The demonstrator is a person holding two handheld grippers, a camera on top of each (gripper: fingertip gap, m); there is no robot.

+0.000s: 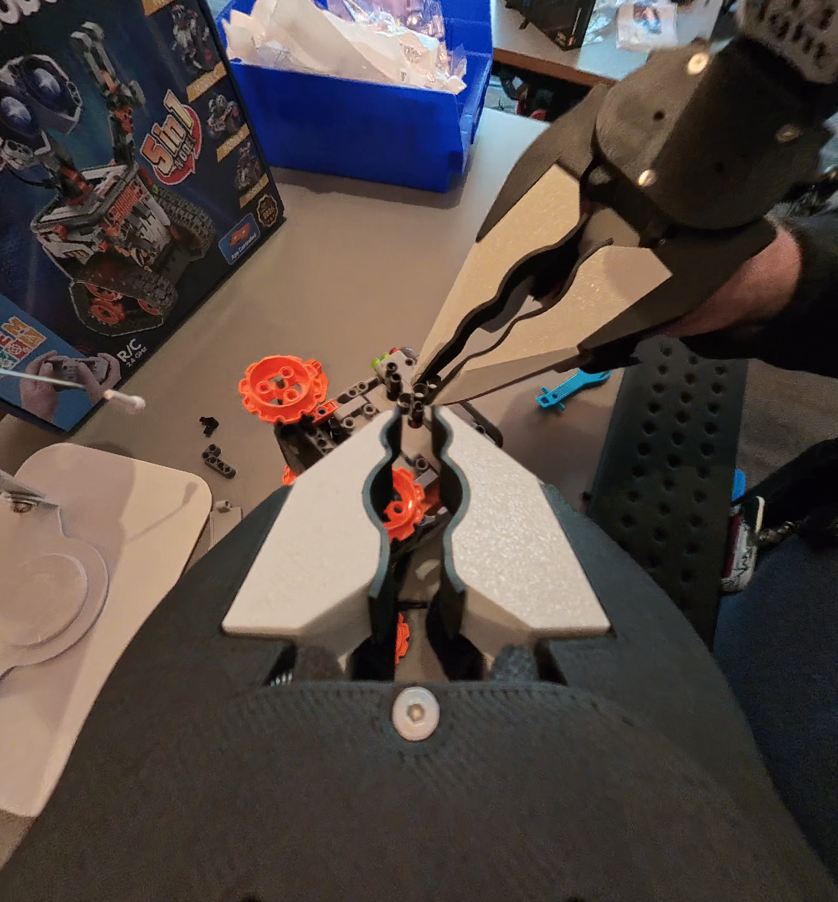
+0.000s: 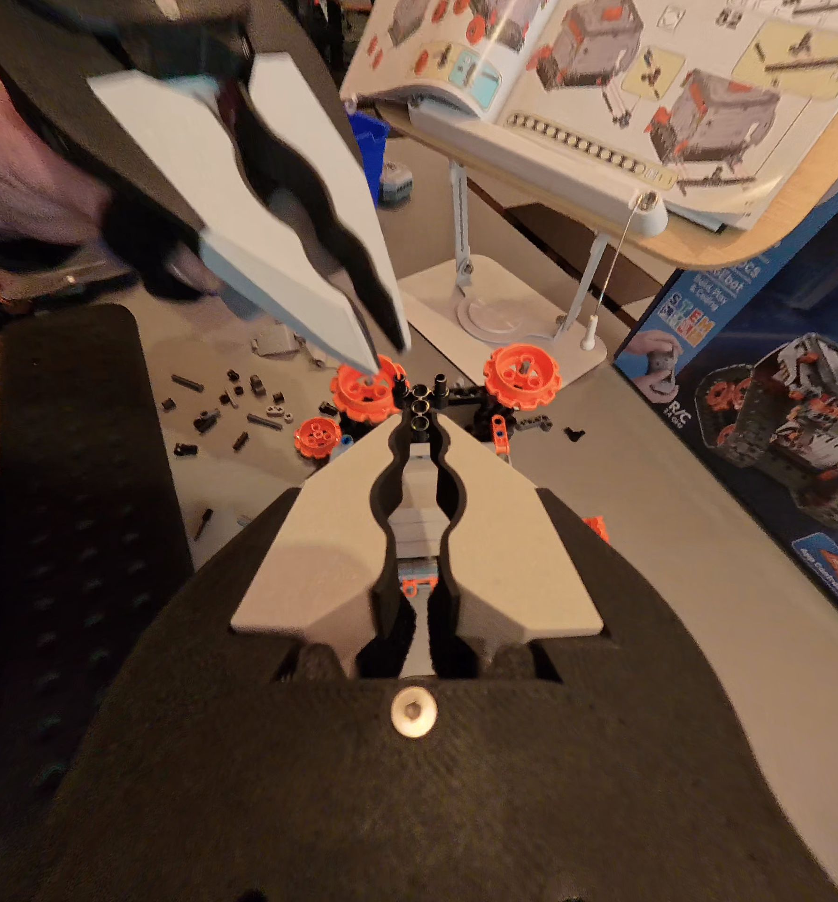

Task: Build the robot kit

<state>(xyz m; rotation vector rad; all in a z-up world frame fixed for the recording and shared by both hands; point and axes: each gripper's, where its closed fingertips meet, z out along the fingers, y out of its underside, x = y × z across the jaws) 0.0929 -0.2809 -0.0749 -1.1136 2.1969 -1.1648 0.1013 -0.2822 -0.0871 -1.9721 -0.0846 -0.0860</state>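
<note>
A part-built brick model (image 2: 475,415) with orange toothed wheels (image 2: 522,376) lies on the grey table. My right gripper (image 2: 421,425) is shut on a black beam with holes (image 2: 421,406) at the model's top; it also shows in the left wrist view (image 1: 427,390), coming in from the upper right. My left gripper (image 1: 416,415) is nearly shut, its tips around a black pin (image 2: 400,379) on that beam. In the right wrist view the left gripper (image 2: 388,358) hangs just above the left orange wheel (image 2: 366,390). The model's body is mostly hidden under my fingers.
The kit's blue box (image 1: 90,195) stands at the left, a blue bin of bags (image 1: 358,132) behind it. An open instruction booklet (image 2: 602,73) rests on a white stand (image 2: 495,312). Loose black parts (image 2: 231,405), a small orange wheel (image 2: 317,437), a blue tool (image 1: 571,385) and a black perforated pad (image 1: 666,478) lie around. The tips of both grippers are at nearly the same place.
</note>
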